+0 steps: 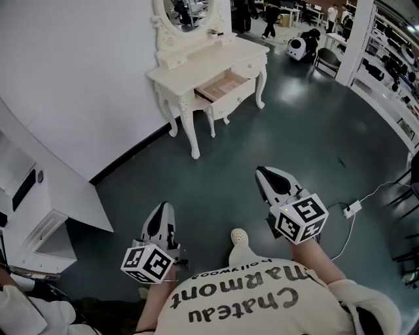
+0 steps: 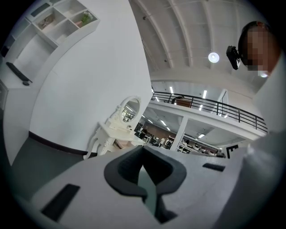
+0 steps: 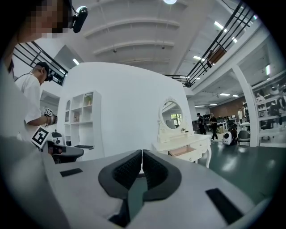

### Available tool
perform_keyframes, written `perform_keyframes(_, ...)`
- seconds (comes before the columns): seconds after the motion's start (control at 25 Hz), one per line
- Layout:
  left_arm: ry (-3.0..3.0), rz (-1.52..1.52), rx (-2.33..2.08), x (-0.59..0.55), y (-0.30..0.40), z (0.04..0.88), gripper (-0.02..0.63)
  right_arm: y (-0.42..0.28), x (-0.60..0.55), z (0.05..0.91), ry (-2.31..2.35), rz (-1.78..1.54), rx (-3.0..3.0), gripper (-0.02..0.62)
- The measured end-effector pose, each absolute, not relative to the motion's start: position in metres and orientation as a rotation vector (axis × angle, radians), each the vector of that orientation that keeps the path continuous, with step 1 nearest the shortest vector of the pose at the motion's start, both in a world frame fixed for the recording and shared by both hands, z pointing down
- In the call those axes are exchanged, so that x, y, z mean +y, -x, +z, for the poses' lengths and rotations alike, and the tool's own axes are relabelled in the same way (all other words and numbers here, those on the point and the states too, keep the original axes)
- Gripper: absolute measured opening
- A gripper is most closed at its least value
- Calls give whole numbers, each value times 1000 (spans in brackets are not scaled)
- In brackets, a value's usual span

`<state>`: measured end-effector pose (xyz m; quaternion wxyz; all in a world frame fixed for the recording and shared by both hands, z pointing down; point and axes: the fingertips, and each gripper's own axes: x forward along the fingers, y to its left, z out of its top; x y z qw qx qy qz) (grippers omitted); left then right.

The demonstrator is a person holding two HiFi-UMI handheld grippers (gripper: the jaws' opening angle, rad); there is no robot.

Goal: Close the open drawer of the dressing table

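Note:
The cream dressing table [image 1: 190, 65] with an oval mirror [image 1: 186, 13] stands against the white wall at the far top of the head view. Its drawer [image 1: 222, 86] is pulled out, showing a pale wood inside. Both grippers hang low over the dark green floor, well short of the table. My left gripper [image 1: 165, 207] is shut with nothing in it, and so is my right gripper [image 1: 262, 171]. In the left gripper view the table [image 2: 114, 133] lies beyond the closed jaws [image 2: 143, 150]. The right gripper view shows the open drawer [image 3: 182, 151] right of the closed jaws [image 3: 142, 154].
A white shelf unit [image 1: 26, 216] stands at the left by the curved white wall [image 1: 78, 85]. A cable with a power strip [image 1: 352, 209] lies on the floor at the right. Another person [image 3: 33, 100] stands by the shelves. Chairs and desks fill the far right.

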<state>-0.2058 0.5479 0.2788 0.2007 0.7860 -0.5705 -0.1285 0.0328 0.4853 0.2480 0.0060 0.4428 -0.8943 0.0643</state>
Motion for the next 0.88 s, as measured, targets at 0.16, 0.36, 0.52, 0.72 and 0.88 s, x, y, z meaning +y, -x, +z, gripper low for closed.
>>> perform_keyframes(0.16,-2173,-341,-1607,521,210,285,8,-28,453,257,-1367,253,-2803,31)
perform_keyframes(0.36,-2179,-331,-1609,476,202,280,8,-33,405,260,-1352,319,-2819,31)
perform_keyframes(0.52,-2203,-318,-1595,434,189,272,8,-47,359,253,-1376,336,-2830,31)
perform_keyframes(0.72,-2204,-325,-1594,389,178,267,8,-62,313,250,-1396,359,-2831,31)
perform_keyframes(0.88,-2184,-333,-1606,364,169,268,8,-75,285,254,-1388,375,-2825,31)
